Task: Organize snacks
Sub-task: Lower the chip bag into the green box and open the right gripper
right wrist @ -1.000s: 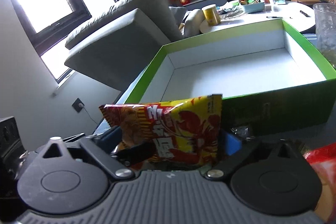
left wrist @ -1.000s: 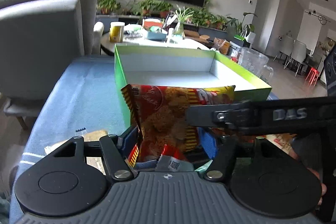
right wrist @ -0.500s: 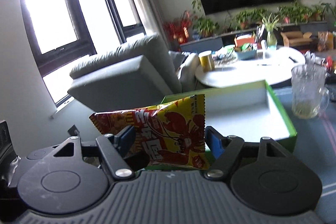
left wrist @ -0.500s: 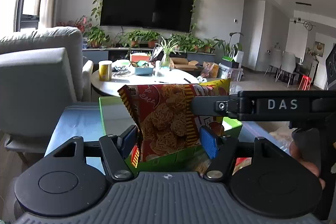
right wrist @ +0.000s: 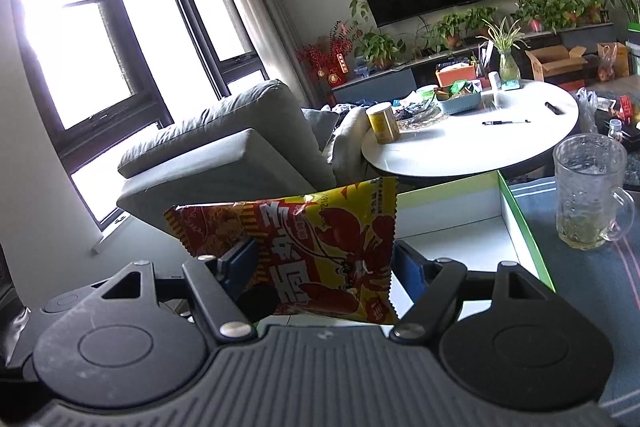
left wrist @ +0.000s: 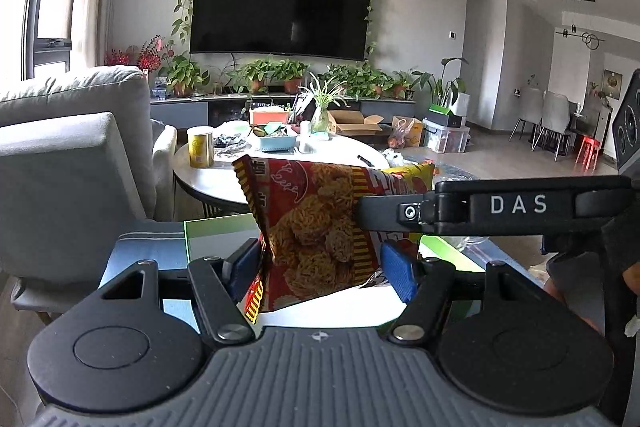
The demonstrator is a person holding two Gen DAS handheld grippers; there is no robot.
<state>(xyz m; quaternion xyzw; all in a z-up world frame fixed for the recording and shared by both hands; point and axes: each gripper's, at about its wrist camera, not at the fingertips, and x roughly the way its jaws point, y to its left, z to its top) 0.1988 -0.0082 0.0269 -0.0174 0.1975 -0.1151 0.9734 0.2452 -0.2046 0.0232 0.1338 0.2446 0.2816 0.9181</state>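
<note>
Blue-clothed surface (right wrist: 592, 267): both hand-held grippers, left (left wrist: 320, 263) and right (right wrist: 324, 263), clamp snack packets (left wrist: 320, 227) (right wrist: 320, 251); lower each flat into green box (right wrist: 524, 223) before releasing.

One snack bag (left wrist: 320, 227), one green box (right wrist: 516, 223), one glass mug (right wrist: 588, 191)

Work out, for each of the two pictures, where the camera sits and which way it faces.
Left wrist: on the left gripper, looking along its fingers over the snack packet toward the television; the right gripper's black finger crosses in.
Right wrist: on the right gripper, facing the window and armchair, over the green box and glass mug.
Shared: packet, box, armchair, round table, television.
</note>
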